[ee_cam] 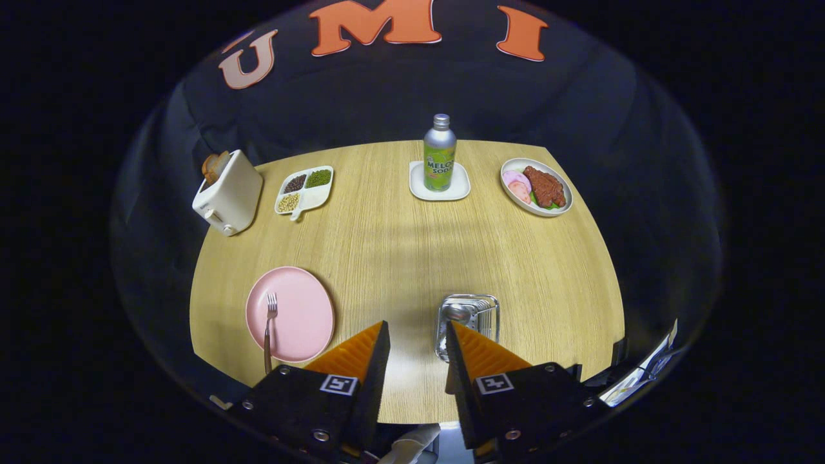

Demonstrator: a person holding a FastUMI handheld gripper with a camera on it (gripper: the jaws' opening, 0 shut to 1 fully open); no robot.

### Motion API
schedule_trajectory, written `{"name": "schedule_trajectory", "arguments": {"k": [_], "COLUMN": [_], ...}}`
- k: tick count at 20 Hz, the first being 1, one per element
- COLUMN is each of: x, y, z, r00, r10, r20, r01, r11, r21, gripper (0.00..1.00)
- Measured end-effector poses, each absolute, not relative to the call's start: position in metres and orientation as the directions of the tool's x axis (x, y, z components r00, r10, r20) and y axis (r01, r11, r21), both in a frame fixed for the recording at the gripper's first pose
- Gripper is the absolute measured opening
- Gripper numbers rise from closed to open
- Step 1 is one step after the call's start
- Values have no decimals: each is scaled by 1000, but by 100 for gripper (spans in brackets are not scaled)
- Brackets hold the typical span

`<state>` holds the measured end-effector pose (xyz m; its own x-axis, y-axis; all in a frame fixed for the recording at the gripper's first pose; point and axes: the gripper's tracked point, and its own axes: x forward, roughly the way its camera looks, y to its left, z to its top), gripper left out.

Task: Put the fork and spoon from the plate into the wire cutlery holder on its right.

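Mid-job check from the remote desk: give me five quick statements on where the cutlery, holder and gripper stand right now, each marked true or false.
1. The fork lies on the pink plate. True.
2. The gripper is shut on the fork. False: its fingers are apart with nothing between them, and the fork lies off to their left.
3. A spoon sits in the wire cutlery holder. True, its bowl shows at the holder's top.
4. The holder stands left of the pink plate. False: it stands to the plate's right.
5. The soda bottle lies on its side. False: it stands upright on a small white tray.
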<state>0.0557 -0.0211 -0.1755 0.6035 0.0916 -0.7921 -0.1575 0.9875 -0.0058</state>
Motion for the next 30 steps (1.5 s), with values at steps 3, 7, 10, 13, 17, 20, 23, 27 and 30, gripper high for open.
{"name": "schedule_trajectory", "arguments": {"k": [3, 7, 10, 13, 17, 20, 23, 27, 30], "x": [55, 49, 45, 39, 37, 32, 24, 15, 13], "y": [-6, 16, 44, 65, 93, 121, 148, 186, 206], "z": [-167, -164, -168, -176, -192, -206, -221, -244, -265], "r00": [644, 673, 686, 685, 716, 718, 695, 674, 669], "r10": [87, 94, 138, 173, 183, 203, 237, 276, 281], "r20": [-760, -734, -714, -708, -674, -665, -679, -685, -688], "r01": [-182, -211, -231, -259, -270, -302, -358, -415, -447], "r11": [982, 975, 972, 966, 963, 953, 933, 909, 892], "r21": [-42, -69, -34, -14, -26, -35, -40, -42, -71], "gripper": [67, 95, 99, 98, 99, 99, 99, 99, 99]}}
